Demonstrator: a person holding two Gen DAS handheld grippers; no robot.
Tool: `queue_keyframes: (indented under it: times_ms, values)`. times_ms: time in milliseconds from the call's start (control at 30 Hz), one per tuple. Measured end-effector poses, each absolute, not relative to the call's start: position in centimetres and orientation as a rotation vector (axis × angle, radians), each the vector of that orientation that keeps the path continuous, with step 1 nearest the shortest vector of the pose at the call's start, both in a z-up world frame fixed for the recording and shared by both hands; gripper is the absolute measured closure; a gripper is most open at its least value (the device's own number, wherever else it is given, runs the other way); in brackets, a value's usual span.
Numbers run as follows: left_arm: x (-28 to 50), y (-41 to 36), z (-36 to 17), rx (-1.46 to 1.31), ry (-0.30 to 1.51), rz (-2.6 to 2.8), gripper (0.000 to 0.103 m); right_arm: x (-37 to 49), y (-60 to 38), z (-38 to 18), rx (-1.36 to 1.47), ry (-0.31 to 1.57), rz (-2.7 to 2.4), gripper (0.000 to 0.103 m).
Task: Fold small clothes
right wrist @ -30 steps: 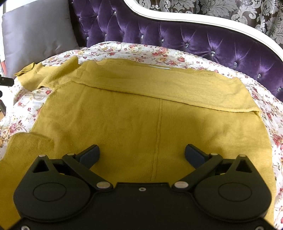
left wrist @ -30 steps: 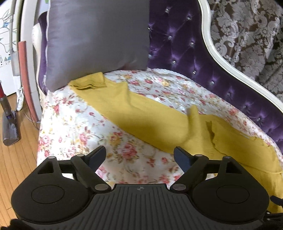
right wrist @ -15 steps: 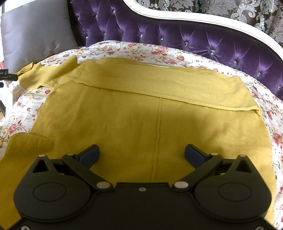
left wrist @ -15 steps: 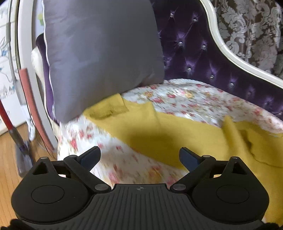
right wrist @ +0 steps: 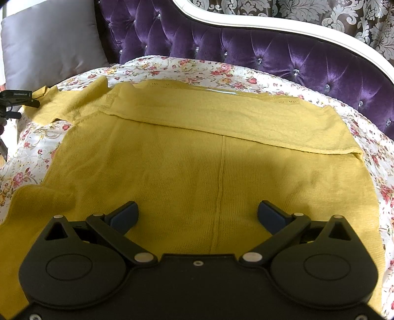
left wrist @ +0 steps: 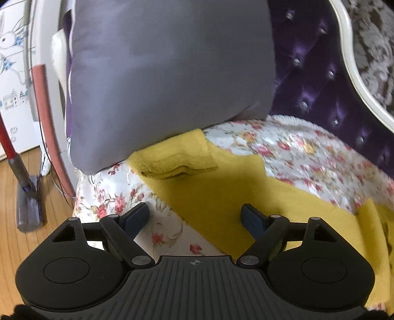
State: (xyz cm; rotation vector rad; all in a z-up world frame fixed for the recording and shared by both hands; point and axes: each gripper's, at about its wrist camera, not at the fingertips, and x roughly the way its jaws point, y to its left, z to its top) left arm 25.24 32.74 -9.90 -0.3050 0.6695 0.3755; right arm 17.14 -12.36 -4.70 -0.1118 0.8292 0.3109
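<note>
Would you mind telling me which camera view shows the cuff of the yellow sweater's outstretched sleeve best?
The left wrist view: the cuff lies close ahead of the open left gripper, just under the grey cushion. The right wrist view shows it only small at the far left edge.

A mustard knit garment (right wrist: pixel 202 157) of matt, finely ribbed cloth is seen, its sleeve cuff (left wrist: pixel 172 160) coarser in weave. The floral cover (left wrist: pixel 290 150) beneath is shown as printed cloth with a slight sheen. At 12 o'clock in the left wrist view, a grey cushion (left wrist: pixel 170 73) of smooth, satiny fabric is found. The sofa back (right wrist: pixel 283 56) is upholstered in glossy purple tufted velvet, edged by a smooth cream-painted frame (right wrist: pixel 270 21). Wood-look flooring (left wrist: pixel 14 246) lies at 9 o'clock.
</note>
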Motion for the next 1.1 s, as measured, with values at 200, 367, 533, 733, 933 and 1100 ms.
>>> queue_keyframes:
  times_ms: [200, 367, 533, 733, 933, 1100]
  values:
    - [25.9, 31.8, -8.9, -0.227, 0.645, 0.441, 0.081, 17.1, -12.4, -4.8, -0.111, 0.827, 0.311, 0.000]
    - [26.4, 30.3, -8.0, -0.185, 0.655, 0.410, 0.096, 17.2, -12.4, -4.8, -0.114, 0.829, 0.312, 0.000]
    - [25.8, 28.4, -5.4, -0.178, 0.593, 0.377, 0.096, 17.2, -12.4, -4.7, -0.113, 0.828, 0.314, 0.000]
    - [24.5, 23.6, 0.2, -0.103, 0.471, 0.270, 0.096, 17.1, -12.5, -4.6, -0.112, 0.828, 0.322, 0.000]
    - [23.4, 15.5, 5.2, -0.041, 0.328, 0.098, 0.096, 17.0, -12.6, -4.5, -0.114, 0.828, 0.341, 0.000]
    - [23.4, 6.9, 5.4, -0.019, 0.303, -0.078, 0.096, 16.9, -12.9, -4.2, -0.123, 0.841, 0.371, 0.000]
